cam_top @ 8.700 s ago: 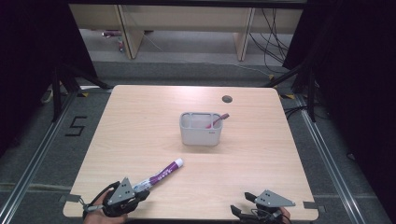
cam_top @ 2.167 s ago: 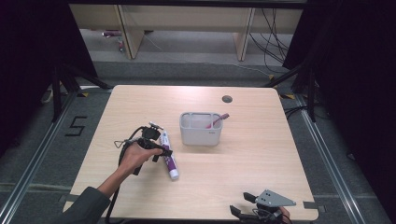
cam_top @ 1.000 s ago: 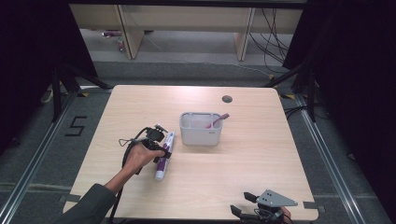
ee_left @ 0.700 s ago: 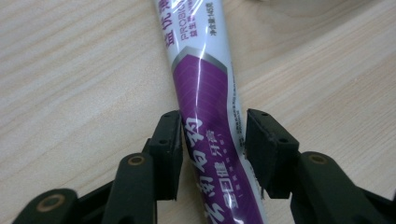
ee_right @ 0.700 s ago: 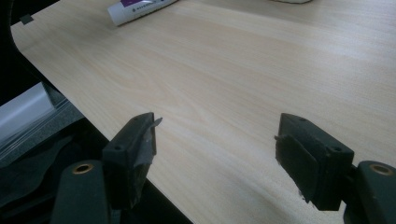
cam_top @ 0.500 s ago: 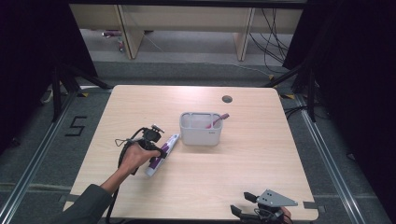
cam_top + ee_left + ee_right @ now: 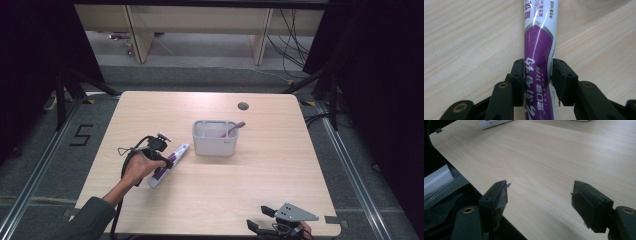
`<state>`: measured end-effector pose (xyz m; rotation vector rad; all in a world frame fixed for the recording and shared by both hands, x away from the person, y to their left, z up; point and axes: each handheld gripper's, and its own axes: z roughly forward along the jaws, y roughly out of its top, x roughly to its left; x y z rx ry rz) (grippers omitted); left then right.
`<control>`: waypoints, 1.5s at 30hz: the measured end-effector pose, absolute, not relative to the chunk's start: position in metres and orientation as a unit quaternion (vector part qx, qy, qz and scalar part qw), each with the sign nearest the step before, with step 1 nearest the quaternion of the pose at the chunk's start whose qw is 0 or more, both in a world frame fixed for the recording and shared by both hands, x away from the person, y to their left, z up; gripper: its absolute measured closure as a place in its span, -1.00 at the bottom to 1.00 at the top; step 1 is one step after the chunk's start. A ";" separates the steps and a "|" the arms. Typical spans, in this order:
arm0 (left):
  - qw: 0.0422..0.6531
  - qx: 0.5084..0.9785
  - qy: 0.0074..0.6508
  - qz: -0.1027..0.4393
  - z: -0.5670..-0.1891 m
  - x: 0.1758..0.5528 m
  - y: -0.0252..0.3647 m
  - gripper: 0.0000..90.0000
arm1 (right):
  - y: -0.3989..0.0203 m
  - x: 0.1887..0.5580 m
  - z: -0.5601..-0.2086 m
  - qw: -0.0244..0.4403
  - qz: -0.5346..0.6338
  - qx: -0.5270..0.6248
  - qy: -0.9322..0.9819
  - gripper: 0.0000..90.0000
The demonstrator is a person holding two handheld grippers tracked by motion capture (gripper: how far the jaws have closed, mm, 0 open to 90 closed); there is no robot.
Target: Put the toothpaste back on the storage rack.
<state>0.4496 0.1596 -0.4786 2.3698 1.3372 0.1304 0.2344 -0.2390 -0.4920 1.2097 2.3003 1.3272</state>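
Both left tongs [image 7: 536, 75] pads pinching purple tube [image 7: 537, 45].

The right tool [image 7: 539, 200] has its two black jaws wide apart, with nothing between them. Under them is the light wooden worktop [image 7: 564, 157]. The tool sits near the worktop's edge, and past that edge it is dark. Far off at the top lies the white end of a tube [image 7: 495, 123], with small print and a bit of purple on it.

Purple-and-white tube [image 7: 539, 47], grey bin [image 7: 215, 138], pale woodgrain table [image 7: 260, 175].
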 end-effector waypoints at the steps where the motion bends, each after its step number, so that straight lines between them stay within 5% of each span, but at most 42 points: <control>1: 0.205 0.851 0.481 0.047 -0.478 0.449 0.161 0.40 | -0.239 0.234 -0.492 0.111 0.452 0.413 0.783 -0.34; 10: 0.186 0.867 0.461 0.034 -0.478 0.453 0.168 0.46 | -0.239 0.235 -0.493 0.110 0.457 0.409 0.782 -0.34; 15: 0.162 0.881 0.444 0.032 -0.484 0.453 0.158 0.65 | -0.238 0.234 -0.492 0.103 0.459 0.417 0.778 -0.34; 45: 0.090 0.911 0.402 0.024 -0.480 0.465 0.147 0.67 | -0.239 0.235 -0.492 0.115 0.453 0.405 0.786 -0.34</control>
